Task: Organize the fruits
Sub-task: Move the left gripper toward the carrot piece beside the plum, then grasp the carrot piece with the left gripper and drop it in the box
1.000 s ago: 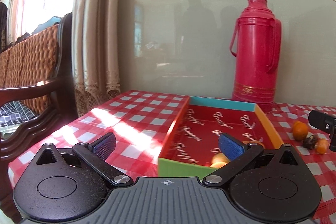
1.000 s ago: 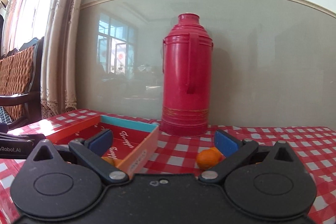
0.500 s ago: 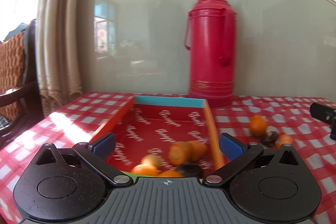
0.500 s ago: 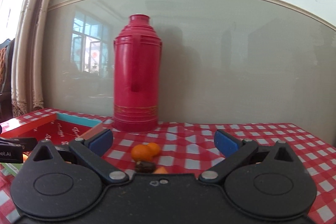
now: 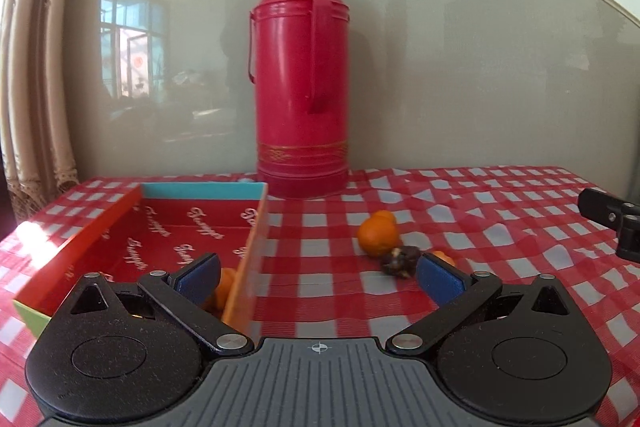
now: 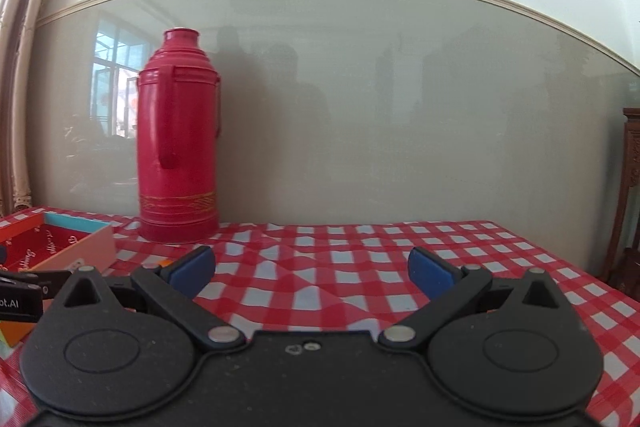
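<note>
In the left wrist view a red box (image 5: 120, 227) with coloured walls lies on the checked cloth at the left, with orange fruit (image 5: 224, 291) inside behind my left finger. Two oranges (image 5: 376, 235), a dark fruit (image 5: 400, 261) and a small orange piece (image 5: 444, 258) lie on the cloth to its right. My left gripper (image 5: 318, 277) is open and empty, just short of them. My right gripper (image 6: 312, 273) is open and empty over bare cloth; the box corner (image 6: 76, 251) shows at its left.
A tall red thermos (image 5: 302, 87) stands at the back against the glossy wall, also in the right wrist view (image 6: 178, 143). A curtain (image 5: 28, 67) hangs at the left. The right gripper's edge (image 5: 612, 219) shows at the right. Dark wooden furniture (image 6: 628, 195) stands beyond the table's right end.
Both grippers have swung to the right. The box moved left in the left view and the loose fruit moved toward centre. The fruit left the right view.
</note>
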The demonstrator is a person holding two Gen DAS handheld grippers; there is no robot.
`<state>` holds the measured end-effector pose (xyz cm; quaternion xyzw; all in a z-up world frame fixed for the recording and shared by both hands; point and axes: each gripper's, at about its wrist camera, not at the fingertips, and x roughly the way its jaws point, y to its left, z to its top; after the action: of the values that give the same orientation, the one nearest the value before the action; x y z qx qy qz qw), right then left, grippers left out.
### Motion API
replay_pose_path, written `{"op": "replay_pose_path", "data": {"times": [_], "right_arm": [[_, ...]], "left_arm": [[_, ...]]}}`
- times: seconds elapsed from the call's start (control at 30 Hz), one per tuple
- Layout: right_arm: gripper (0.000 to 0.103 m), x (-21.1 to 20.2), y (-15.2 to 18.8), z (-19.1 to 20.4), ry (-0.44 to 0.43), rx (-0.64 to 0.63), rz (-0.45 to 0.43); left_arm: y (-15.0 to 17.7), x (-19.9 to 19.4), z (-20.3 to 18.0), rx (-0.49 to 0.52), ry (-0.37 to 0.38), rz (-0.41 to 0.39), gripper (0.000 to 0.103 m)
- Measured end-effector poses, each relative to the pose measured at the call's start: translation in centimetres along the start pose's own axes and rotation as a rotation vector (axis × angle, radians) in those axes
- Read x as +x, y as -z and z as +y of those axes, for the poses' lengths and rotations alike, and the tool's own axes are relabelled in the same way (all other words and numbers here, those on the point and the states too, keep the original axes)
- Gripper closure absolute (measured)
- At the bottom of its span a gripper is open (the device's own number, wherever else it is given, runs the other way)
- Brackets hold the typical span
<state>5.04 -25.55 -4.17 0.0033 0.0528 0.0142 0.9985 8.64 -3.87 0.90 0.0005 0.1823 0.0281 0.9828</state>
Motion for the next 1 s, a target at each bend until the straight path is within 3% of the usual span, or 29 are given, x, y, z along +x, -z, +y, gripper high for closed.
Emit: {"op": "replay_pose_path", "data": {"times": [0.2,0.63,0.73,0.77,0.9,1.0], "right_arm": [[0.006,-0.3,0.6,-2.6,0.044,0.012,0.015],[0.006,0.4,1.5,-7.0,0.14,0.053,0.041],[0.006,1.0,1.6,-7.5,0.239,0.055,0.026],[0.006,1.1,1.6,-7.8,0.26,0.067,0.023],[0.006,1.6,1.7,-8.7,0.251,0.122,0.046],[0.006,1.7,1.8,-8.5,0.24,0.108,0.049]], "left_arm": [[0.3,1.5,-3.2,0.024,0.055,0.047,0.0],[0.2,4.6,-8.1,0.056,0.077,0.111,0.001],[0.1,5.7,-8.7,0.034,0.07,0.142,0.018],[0.1,6.1,-8.8,0.023,0.065,0.15,0.018],[-0.4,7.0,-9.4,-0.008,0.06,0.176,0.029],[-0.5,7.8,-9.7,-0.022,0.051,0.202,0.047]]}}
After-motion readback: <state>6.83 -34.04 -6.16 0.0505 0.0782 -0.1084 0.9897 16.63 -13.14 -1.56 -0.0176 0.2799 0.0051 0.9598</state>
